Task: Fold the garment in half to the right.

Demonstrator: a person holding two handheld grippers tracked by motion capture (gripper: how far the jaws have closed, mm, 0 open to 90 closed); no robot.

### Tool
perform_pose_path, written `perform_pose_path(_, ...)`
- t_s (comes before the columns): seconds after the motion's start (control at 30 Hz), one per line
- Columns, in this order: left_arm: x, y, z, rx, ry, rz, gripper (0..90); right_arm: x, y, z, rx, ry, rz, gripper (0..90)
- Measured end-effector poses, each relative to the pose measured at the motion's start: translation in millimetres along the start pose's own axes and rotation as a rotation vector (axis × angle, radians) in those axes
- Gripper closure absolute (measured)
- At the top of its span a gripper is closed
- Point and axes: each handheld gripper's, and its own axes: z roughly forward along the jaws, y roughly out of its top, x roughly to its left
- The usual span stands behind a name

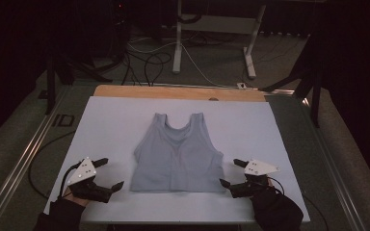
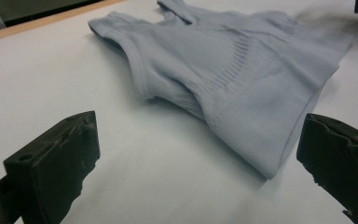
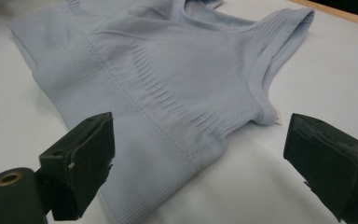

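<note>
My left gripper (image 1: 107, 173) and right gripper (image 1: 232, 172), jaws wide apart, empty, flanking the grey tank top's (image 1: 177, 156) near hem.

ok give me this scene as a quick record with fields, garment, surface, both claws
garment: light grey tank top, spread flat, straps toward the far edge, hem toward the person
surface: white sheet over a wooden table top
left claw: jaws wide open, beside the top's lower left corner, not touching it
right claw: jaws wide open, beside the top's lower right corner, apart from it as far as the high view shows
held: nothing in either claw
</note>
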Motion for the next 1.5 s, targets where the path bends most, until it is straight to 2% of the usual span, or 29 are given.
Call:
perform_pose_path(0.33, -0.5, 2.2, -0.6, -0.018, -0.007, 0.009, 0.4, 1.1, 1.1, -0.2, 0.0, 0.0, -0.009, 8.9)
perform_pose_path(0.47, -0.4, 3.8, 0.3, -0.021, -0.015, 0.002, 0.4, 0.8, 1.6, -1.4, -0.007, 0.01, -0.002, 9.0)
perform_pose_path(0.57, -2.0, 5.5, 1.1, -0.019, -0.021, 0.014, 0.4, -0.4, 2.6, -3.4, -0.018, 0.015, 0.012, 8.9)
perform_pose_path(0.83, -3.4, 10.0, 1.3, -0.023, -0.032, 0.022, 0.4, 3.7, 6.1, -2.8, 0.017, 0.01, 0.007, 9.0)
perform_pose_path(0.97, -6.2, 13.9, 1.3, -0.02, -0.041, 0.03, 0.4, 5.6, 10.5, -2.4, 0.02, 0.03, 0.018, 9.0)
perform_pose_path(1.2, -15.7, 25.5, 1.3, -0.031, -0.075, 0.055, 0.4, 7.4, 31.6, -9.1, -0.02, 0.046, 0.026, 9.0)
perform_pose_path(1.5, -24.8, 40.8, 0.8, -0.01, -0.094, 0.089, 0.4, 1.3, 68.1, -8.6, -0.059, 0.045, -0.02, 9.0)
